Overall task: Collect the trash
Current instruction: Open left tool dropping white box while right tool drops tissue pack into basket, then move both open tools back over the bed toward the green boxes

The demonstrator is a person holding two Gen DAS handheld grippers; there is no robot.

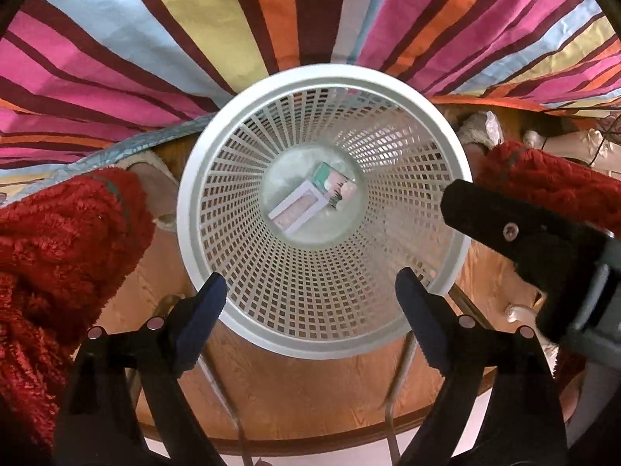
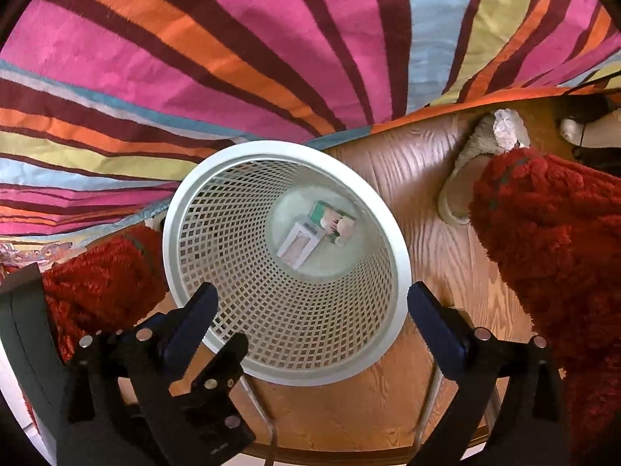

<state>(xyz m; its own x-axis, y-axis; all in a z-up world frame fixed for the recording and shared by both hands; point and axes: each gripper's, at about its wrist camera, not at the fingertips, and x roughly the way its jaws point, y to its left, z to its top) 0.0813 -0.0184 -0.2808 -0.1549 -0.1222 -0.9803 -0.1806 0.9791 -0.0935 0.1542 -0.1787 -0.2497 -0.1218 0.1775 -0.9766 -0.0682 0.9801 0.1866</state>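
Note:
A white mesh waste basket (image 1: pixel 271 334) stands on the wooden floor, seen from straight above in both views; its rim (image 2: pixel 392 233) fills the middle of the right wrist view. On its bottom lie two pieces of trash: a white-framed carton (image 1: pixel 297 207) and a green printed packet (image 1: pixel 333 186), also the carton (image 2: pixel 299 246) and packet (image 2: pixel 333 225). My left gripper (image 1: pixel 312 312) hangs open over the near rim, nothing between its fingers. My right gripper (image 2: pixel 312 322) is open over the rim too, empty. The right gripper's body (image 1: pixel 543 248) shows at the left view's right side.
A striped, many-coloured cloth (image 1: pixel 271 19) hangs behind the basket. A person's red fluffy trouser legs (image 1: pixel 58 252) and slippered feet (image 2: pixel 462 182) stand either side of it. A crumpled white scrap (image 2: pixel 506 128) lies by the right slipper. Wooden floor (image 2: pixel 427 202) surrounds the basket.

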